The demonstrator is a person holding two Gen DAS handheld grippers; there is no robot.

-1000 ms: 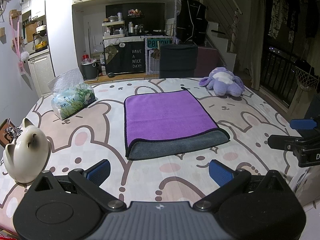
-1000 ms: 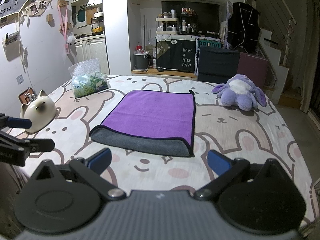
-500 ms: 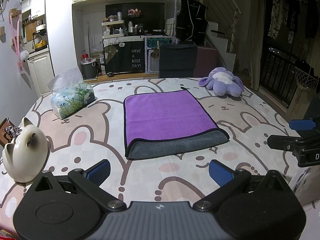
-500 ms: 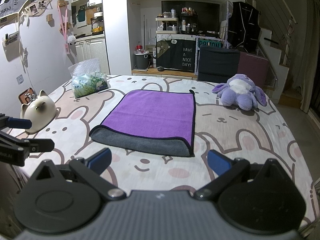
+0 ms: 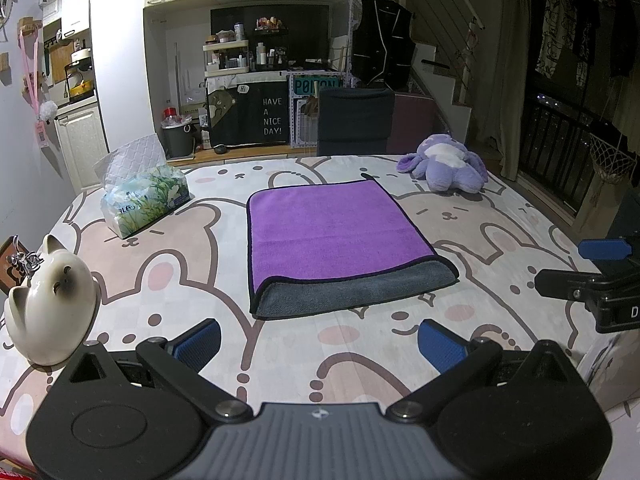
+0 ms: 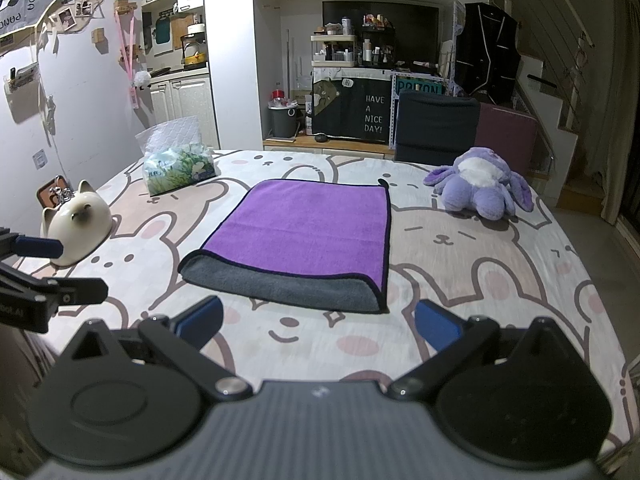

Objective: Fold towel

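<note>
Purple-and-grey towel (image 5: 340, 240) lies folded once on worktop (image 5: 180, 280), directly ahead of both claws, grey fold nearest. Left claw (image 5: 318, 344) and right claw (image 6: 318, 322) spread wide, empty, equally near.

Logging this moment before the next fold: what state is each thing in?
Purple towel: folded once, flat, grey underside showing along near edge.
Left hand-held gripper: open, empty, short of towel.
Right hand-held gripper: open, empty.
Tissue pack: opened, tissue sticking out.
</note>
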